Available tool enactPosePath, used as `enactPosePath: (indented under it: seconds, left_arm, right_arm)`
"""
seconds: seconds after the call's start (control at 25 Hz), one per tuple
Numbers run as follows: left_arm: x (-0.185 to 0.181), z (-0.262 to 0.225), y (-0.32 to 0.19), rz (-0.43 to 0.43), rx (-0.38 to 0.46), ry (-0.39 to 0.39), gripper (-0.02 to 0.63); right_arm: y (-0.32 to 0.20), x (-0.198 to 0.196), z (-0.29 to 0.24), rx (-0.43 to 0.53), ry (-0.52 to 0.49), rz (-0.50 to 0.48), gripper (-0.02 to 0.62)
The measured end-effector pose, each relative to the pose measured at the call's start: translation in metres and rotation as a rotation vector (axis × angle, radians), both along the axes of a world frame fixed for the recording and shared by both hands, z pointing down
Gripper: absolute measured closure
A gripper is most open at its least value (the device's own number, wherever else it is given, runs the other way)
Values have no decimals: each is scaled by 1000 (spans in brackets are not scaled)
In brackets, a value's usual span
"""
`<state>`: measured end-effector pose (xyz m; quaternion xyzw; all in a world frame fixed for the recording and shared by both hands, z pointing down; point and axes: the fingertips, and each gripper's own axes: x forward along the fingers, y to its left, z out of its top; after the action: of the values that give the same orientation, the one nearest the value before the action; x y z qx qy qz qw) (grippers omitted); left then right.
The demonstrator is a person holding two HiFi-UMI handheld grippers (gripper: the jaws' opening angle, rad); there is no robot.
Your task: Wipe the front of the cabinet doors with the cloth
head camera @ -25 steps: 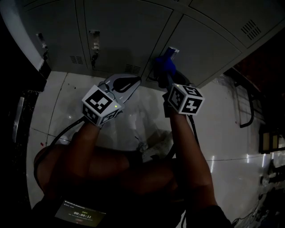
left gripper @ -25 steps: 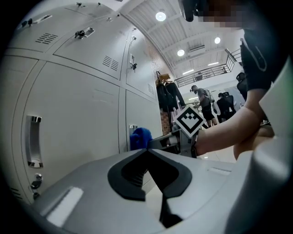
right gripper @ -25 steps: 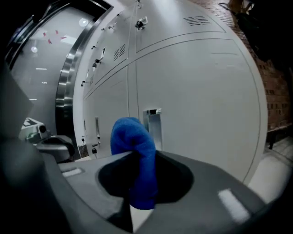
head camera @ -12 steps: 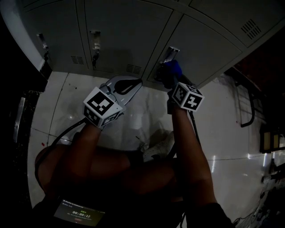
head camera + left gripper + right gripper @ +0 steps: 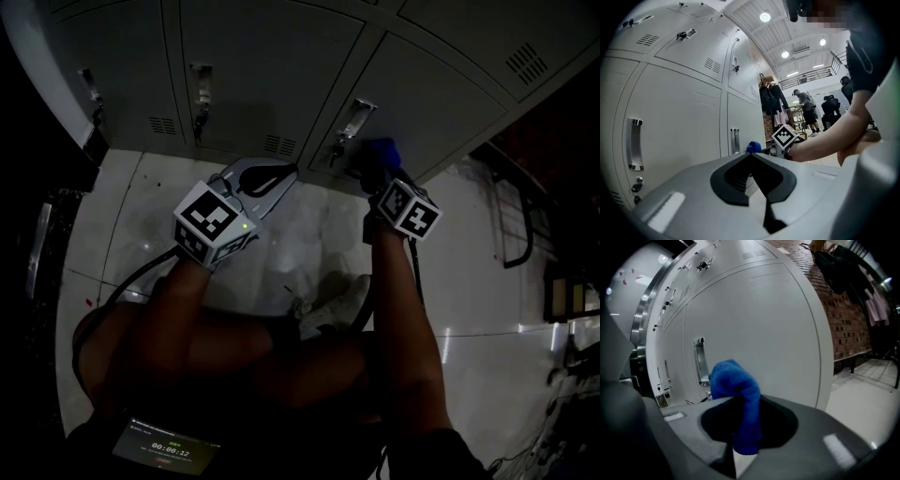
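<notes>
The right gripper point(image 5: 377, 167) has slid to the person's right along the lower grey metal cabinet door point(image 5: 441, 103) over the last second. It carries the bunched blue terry cloth point(image 5: 381, 150) off the recessed silver door handle point(image 5: 353, 116), which now shows uncovered just left of the cloth. That reads as one sideways wiping stroke in progress. The strip around the handle looks covered, and the wider panel to the right is judged still to need passes.

In the right gripper view the jaws are clamped on the blue cloth point(image 5: 737, 390). A rounded wad of it stands proud of the tips, near or against the door face point(image 5: 764, 319), with the handle point(image 5: 698, 361) behind to the left. Actual contact cannot be confirmed.

The left gripper point(image 5: 278, 174) has barely moved. It hovers low in front of the neighbouring door, and its jaws point(image 5: 752, 156) meet at the tips with nothing between them.

Every cabinet door in view is shut, so what the compartments hold cannot be seen.
</notes>
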<state>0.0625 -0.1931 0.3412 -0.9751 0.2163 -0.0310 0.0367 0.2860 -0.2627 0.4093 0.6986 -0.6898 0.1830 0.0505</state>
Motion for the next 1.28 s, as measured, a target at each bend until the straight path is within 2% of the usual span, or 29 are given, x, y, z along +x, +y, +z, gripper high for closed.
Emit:
enactPosePath:
  seconds: [0.48,0.8,0.96,1.08,1.16,1.28]
  left_arm:
    - [0,-2,0,7,4,11,600]
    - [-3,-1,-3,-4,-2,9,601]
    - [-2,0,-4,-4,-2,7,601]
    - [-3,-1,-6,-8,-4,10,601]
    - [-4,-2,-7,-11,-2,12,601]
    - [-5,-2,-7,-13,-2,12,601]
  right_arm:
    - [24,95,6,-52,24,202,515]
    - [35,130,6,-48,1,267,515]
    - [35,125,7,-40,-28,273,515]
    - [37,111,11,-39,-112,295,515]
    - [35,88,7,-32,-148,277,515]
    - [25,34,-4,-19,-130,172,515]
